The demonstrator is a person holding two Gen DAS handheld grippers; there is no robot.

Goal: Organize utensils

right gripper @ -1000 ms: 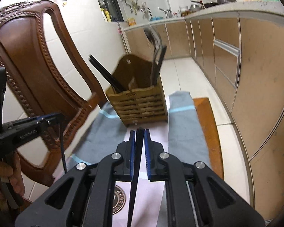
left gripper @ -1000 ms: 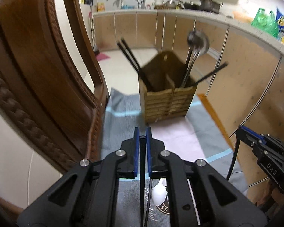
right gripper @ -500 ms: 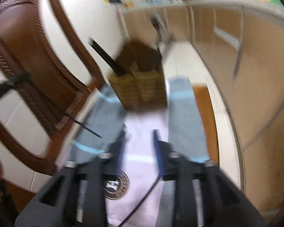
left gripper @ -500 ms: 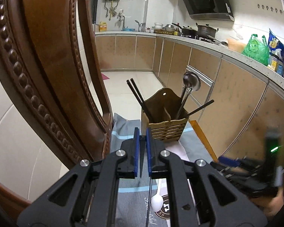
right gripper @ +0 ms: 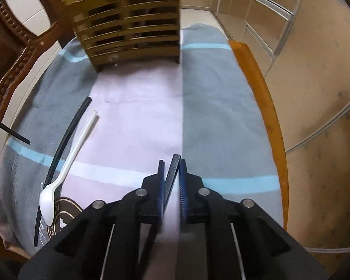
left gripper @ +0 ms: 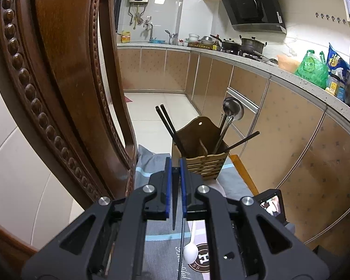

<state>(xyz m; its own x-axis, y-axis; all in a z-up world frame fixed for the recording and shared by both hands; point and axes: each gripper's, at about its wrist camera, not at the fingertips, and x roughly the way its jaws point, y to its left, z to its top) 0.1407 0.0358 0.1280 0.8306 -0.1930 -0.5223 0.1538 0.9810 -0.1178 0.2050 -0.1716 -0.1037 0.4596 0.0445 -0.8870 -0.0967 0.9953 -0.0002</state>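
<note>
My left gripper (left gripper: 175,163) is shut on a black chopstick (left gripper: 175,200) that hangs tip-down between its blue pads. Ahead on the cloth stands the wooden utensil holder (left gripper: 199,156) with two black chopsticks on its left side and metal spoons and another chopstick on its right. My right gripper (right gripper: 171,163) points steeply down at the cloth. Its jaws are closing on another black chopstick (right gripper: 172,175), whose thick end just clears the fingertips. A white plastic spoon (right gripper: 70,161) and a loose black chopstick (right gripper: 65,144) lie side by side on the cloth, left of the right gripper.
A carved wooden chair back (left gripper: 58,93) rises close on the left. The striped grey and pink cloth (right gripper: 210,93) covers a wooden table whose edge (right gripper: 263,98) shows on the right. Kitchen cabinets (left gripper: 291,151) run along the right. The holder (right gripper: 128,18) stands at the cloth's far end.
The right gripper opened, dropped towards the cloth while tipping down, and closed again with the chopstick sitting lower in its jaws. The left gripper rose and tilted up, still holding its chopstick.
</note>
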